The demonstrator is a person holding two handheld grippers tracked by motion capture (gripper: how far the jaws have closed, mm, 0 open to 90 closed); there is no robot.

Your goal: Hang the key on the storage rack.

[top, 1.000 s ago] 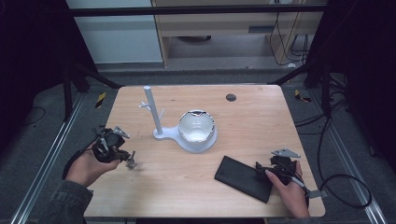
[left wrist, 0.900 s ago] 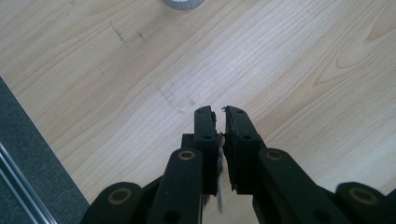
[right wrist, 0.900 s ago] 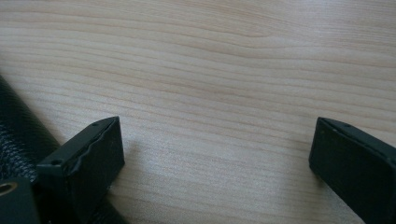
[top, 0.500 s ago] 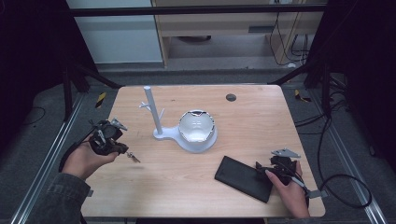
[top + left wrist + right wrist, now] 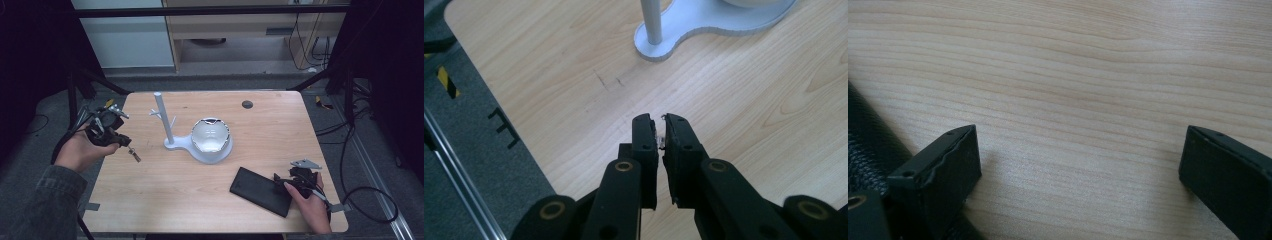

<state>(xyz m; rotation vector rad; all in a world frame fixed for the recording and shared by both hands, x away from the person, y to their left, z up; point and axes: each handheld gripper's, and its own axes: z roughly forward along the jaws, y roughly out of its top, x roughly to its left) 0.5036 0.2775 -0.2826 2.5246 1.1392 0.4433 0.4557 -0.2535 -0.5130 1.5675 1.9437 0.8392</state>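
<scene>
Pale wood table (image 5: pixel 165 190) beneath us. Our left gripper (image 5: pixel 134 154) raised over left edge, jaws nearly together, pinching small thin metallic item (image 5: pixel 659 136); what it is, we cannot tell. White stand (image 5: pixel 165 125) with bowl (image 5: pixel 211 136) just beyond. Our right gripper (image 5: pixel 1078 165) low on table, jaws wide, nothing between them, beside black case (image 5: pixel 262 190).

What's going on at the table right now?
A person works with a gripper in each hand. The left gripper, held above the table's left edge, is shut on something small and thin; what it is can't be told. The right gripper rests open on the table beside a black case, not gripping it. A white stand with a bowl sits mid-table.
</scene>
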